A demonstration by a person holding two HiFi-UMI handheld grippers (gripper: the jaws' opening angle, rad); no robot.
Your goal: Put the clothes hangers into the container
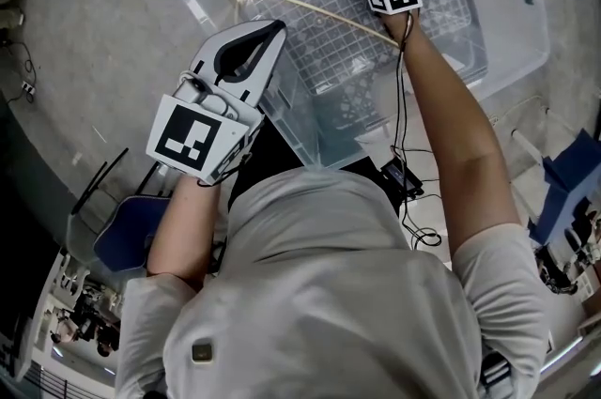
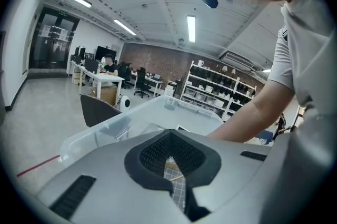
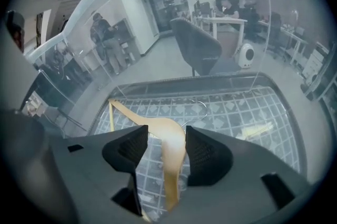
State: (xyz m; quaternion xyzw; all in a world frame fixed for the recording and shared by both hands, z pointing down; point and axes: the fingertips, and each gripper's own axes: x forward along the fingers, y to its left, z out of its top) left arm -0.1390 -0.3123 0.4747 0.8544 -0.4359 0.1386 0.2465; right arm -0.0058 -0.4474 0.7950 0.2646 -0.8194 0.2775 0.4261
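For the right hand-held gripper (image 3: 164, 138): reaches down inside the clear container (image 3: 263, 38), stands spread wide, straddles one arm of the wooden clothes hanger (image 3: 174, 157) with a clear gap at the left pad and barely any at the right, clamps nothing. For the clothes hanger: lies inside the container on the gridded bottom (image 3: 237, 107), toward the left end in the head view, with metal hook (image 3: 201, 110) pointing away from the jaws and lower bar (image 1: 329, 12) slanting back toward the person's right forearm (image 1: 451, 106). For the left hand-held gripper (image 1: 272, 31): hangs above the container's left wall, pressed shut pad against pad, carries nothing. Also on the gridded bottom, well apart from the hanger, a pale strip (image 3: 258, 130), too blurred to name. Beyond the container in the left gripper view, a dark chair (image 2: 100, 109) and open shelving (image 2: 221, 94).
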